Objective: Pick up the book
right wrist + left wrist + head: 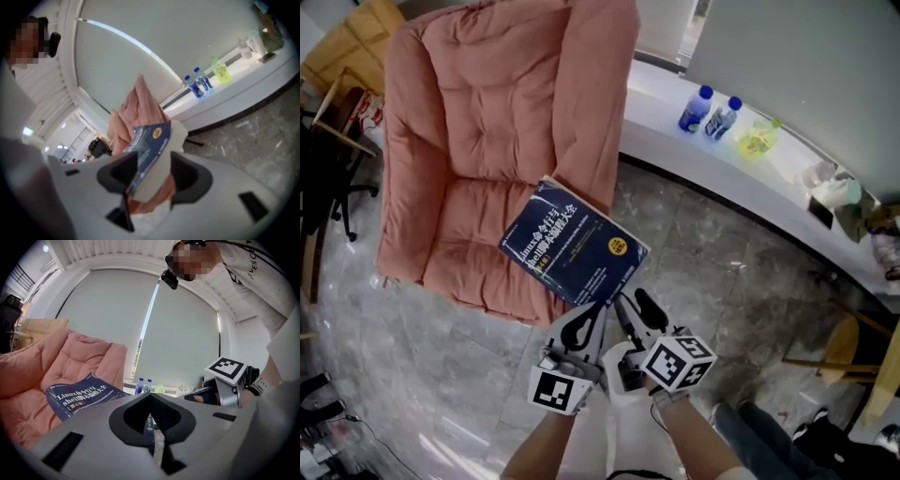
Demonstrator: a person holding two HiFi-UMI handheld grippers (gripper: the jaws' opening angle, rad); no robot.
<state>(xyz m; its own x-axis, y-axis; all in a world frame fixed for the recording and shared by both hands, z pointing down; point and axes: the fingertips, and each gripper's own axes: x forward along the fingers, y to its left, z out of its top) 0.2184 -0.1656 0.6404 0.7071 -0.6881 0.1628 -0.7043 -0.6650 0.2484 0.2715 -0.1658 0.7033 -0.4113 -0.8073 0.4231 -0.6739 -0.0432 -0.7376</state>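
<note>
**Book at the front edge of the pink armchair, both tools on its near corner**

So in the head view the blue book (572,248) sat right in the middle of the frame. It lay cover up on the seat of the big pink armchair (487,122), and its lower right corner stuck out past the cushion over the grey marble floor (712,262). Both tools came in from the bottom of the frame, side by side, and met the book at that overhanging corner.

The left tool (586,314) was clamped down. In its own view the left tool (151,404) had its jaws pinched almost together on a thin blue sliver of the book, and the rest of the book (79,397) spread out to the lower left against the pink cushion.

The right tool (637,305) was a different story. In its view the right tool (153,159) had its jaws standing apart, and the book (150,145) stood edge-on between them, blue cover to the left and white pages to the right. I could see a gap at each pad, so it wasn't squeezing.

At the upper right of the head view, two blue-capped bottles (708,111) stood on a white ledge (656,103), well apart from the armchair.
</note>
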